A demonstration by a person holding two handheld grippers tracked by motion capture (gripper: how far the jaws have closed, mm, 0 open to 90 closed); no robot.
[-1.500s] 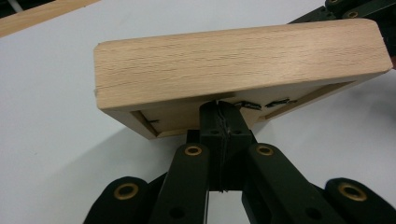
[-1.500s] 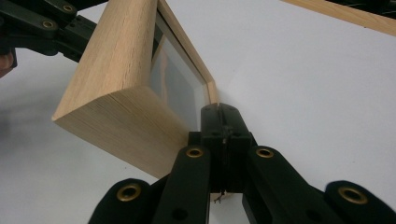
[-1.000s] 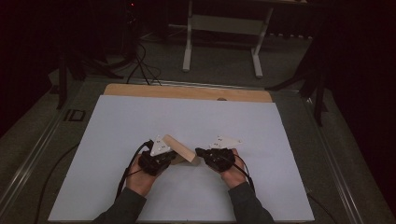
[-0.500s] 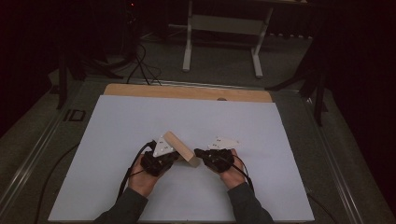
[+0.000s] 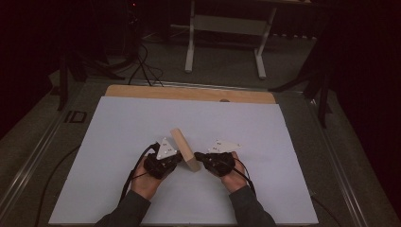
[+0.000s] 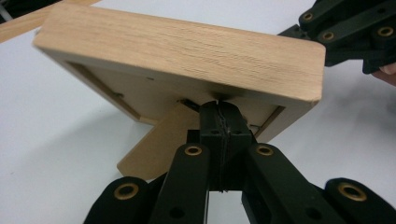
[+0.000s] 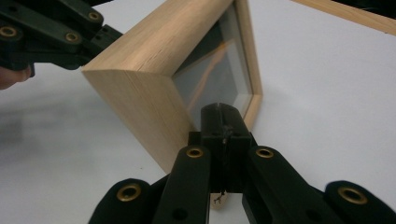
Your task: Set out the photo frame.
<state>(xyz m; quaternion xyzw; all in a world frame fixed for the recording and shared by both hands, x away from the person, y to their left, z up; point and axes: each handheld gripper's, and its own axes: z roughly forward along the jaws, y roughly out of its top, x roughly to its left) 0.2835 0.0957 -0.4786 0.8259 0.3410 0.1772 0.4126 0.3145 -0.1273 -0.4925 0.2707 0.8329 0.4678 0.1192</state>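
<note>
A light wooden picture frame (image 5: 185,149) stands on edge on the white table sheet (image 5: 265,142), between my two grippers. My left gripper (image 5: 178,158) is shut, its tips against the frame's back (image 6: 187,46) just under the top rail, above the wooden prop leg (image 6: 156,147). My right gripper (image 5: 198,157) is shut too, its tips resting against the glass front (image 7: 219,70) near the frame's lower near corner (image 7: 140,98). Whether either gripper pinches any part of the frame cannot be made out. The other gripper shows behind the frame in each gripper view.
A wooden strip (image 5: 189,92) runs along the table's far edge. Cables (image 5: 132,175) trail from the grippers toward the person. Beyond the table stand white metal legs (image 5: 189,42) and floor cables in the dark.
The frame has turned, so its far end points more away from the person. Both hands have drawn slightly closer to the near edge.
</note>
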